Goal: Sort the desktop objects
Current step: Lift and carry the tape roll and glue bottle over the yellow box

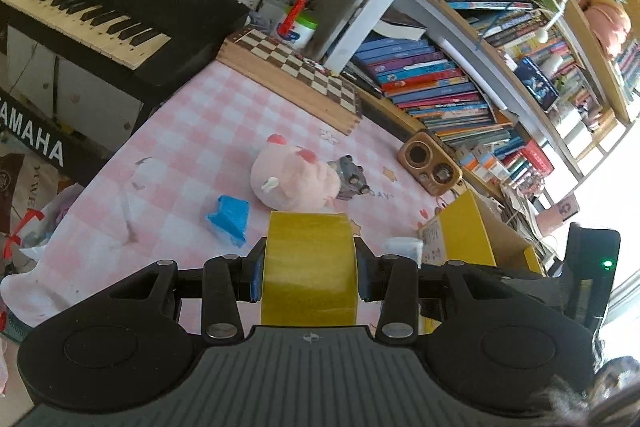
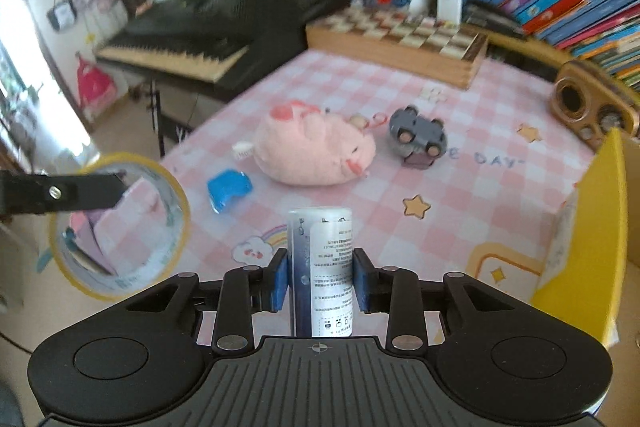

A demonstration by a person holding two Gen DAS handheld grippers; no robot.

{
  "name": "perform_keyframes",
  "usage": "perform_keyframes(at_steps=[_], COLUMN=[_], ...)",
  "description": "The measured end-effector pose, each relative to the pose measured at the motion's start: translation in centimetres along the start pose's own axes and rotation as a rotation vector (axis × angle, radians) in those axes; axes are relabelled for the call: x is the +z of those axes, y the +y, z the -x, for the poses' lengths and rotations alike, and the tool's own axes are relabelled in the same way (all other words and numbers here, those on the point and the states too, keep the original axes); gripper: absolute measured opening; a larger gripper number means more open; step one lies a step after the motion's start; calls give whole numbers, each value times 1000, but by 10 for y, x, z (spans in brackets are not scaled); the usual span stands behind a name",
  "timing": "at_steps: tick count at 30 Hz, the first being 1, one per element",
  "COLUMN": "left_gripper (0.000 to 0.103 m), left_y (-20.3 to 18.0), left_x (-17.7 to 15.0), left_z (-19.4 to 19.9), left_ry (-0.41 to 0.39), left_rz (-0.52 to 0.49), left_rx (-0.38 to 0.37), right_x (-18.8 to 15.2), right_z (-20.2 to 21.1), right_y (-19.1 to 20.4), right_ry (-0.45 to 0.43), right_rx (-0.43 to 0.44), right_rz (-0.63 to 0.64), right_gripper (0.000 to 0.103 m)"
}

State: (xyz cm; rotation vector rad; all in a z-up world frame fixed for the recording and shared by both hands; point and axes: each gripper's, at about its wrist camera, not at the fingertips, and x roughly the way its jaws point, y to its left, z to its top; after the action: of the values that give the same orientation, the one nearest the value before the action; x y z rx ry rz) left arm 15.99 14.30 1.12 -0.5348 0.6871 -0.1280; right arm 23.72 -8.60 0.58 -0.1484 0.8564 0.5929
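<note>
Yellow tape roll (image 1: 308,259), one; white bottle (image 2: 322,267), one

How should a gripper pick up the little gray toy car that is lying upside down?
The gray toy car lies wheels-up beside the pink plush pig. It is probably best gripped across its narrow body, between the front and back wheels, coming straight down from above. The flat sides there give the pads something even to press on, while the round wheels could slip. The pig sits close, so keep the fingers clear of it.
</note>
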Motion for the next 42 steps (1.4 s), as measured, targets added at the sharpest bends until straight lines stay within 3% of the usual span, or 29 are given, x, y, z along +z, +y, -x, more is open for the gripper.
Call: perform_keyframes(at_steps=[7, 19, 30, 42], left_gripper=[38, 38, 38, 38], left_y=[-11, -21, -36, -62], left_x=[-12, -40, -75, -112], left_z=[23, 71, 92, 88], left_ry=[-20, -11, 79, 190], left_rz=[-40, -89, -191, -284], left_rx=[-38, -103, -174, -291], right_x=[-13, -63, -124, -178], right_z=[43, 94, 133, 163], right_y=[14, 46, 73, 81], right_ry=[-85, -118, -112, -86], right_rx=[-35, -60, -123, -245], right_rz=[-30, -105, -183, -302], right_gripper=[33, 33, 33, 33])
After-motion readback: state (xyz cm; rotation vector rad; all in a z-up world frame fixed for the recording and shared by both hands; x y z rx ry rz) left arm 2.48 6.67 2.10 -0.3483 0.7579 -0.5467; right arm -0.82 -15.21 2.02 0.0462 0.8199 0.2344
